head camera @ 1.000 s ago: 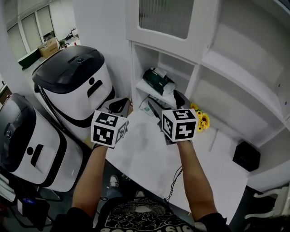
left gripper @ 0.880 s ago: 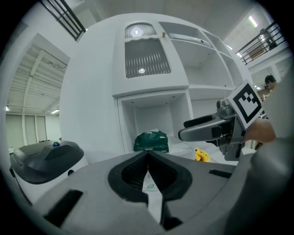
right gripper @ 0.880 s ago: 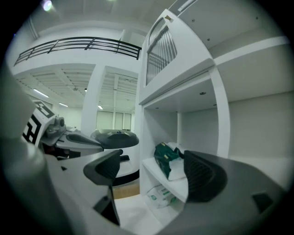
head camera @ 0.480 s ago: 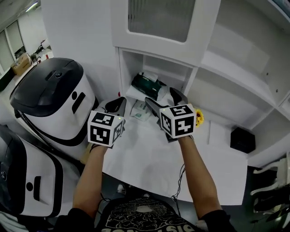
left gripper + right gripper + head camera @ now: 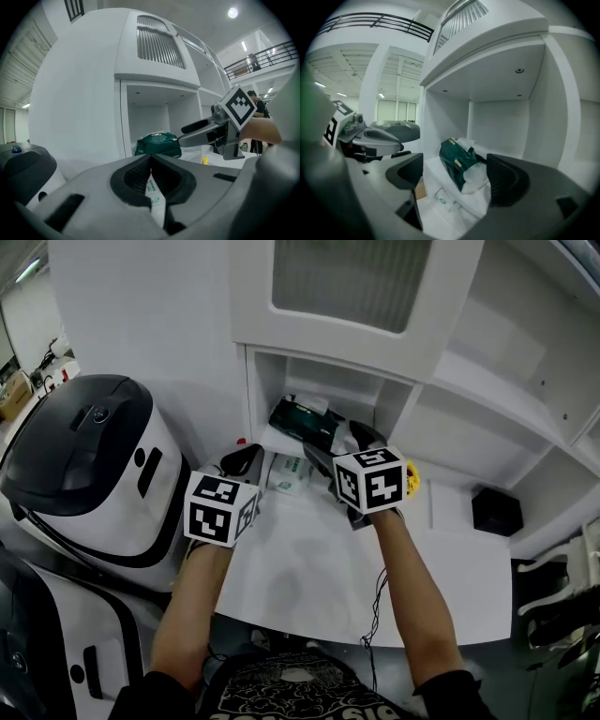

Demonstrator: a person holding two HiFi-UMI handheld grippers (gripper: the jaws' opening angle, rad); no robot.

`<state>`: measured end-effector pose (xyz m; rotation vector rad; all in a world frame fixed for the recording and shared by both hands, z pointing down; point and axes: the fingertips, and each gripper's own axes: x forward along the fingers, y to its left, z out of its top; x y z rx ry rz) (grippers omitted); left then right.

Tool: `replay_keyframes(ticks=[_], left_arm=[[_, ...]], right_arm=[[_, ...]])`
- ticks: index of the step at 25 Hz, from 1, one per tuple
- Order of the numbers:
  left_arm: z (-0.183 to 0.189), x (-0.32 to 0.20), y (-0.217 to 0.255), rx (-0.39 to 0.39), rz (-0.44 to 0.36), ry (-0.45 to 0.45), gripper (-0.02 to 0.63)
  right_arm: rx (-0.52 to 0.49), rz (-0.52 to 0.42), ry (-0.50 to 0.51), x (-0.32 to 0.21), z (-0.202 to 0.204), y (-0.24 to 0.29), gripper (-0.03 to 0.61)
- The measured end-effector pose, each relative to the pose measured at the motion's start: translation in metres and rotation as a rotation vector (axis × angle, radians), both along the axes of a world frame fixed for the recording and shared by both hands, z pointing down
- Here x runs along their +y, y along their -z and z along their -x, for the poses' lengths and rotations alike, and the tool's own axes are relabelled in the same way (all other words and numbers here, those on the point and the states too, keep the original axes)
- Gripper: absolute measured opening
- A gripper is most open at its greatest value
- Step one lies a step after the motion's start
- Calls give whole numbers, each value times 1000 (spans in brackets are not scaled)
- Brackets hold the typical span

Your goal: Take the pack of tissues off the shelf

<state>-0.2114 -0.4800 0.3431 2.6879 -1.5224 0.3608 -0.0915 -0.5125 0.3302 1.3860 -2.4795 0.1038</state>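
Just inside the white cabinet's open compartment, the dark green pack of tissues [image 5: 298,420] lies on a low shelf [image 5: 278,441], with crumpled white wrapping on its right. The right tongs [image 5: 339,442] are spread wide at the shelf's near edge; the pack shows between the jaws, untouched. The left tongs [image 5: 244,463] are closed on nothing, held to the left over the table [image 5: 309,563]. A white packet [image 5: 286,472] lies below the shelf

The head view looked steeply down over the white desk [image 5: 309,568]. Both gripper views faced the white shelf recess [image 5: 497,126] closely, sharing its dark green tissue pack [image 5: 457,161].
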Motion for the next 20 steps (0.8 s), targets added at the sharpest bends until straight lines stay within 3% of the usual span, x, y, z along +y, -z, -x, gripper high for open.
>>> replay_keyframes(ticks=[11, 20], left_arm=[[16, -22, -9, 4, 6, -54, 8], [28, -36, -18, 8, 7, -77, 8]], right_arm=[[35, 49, -66, -36, 2, -18, 387], [85, 50, -84, -49, 2, -28, 286]])
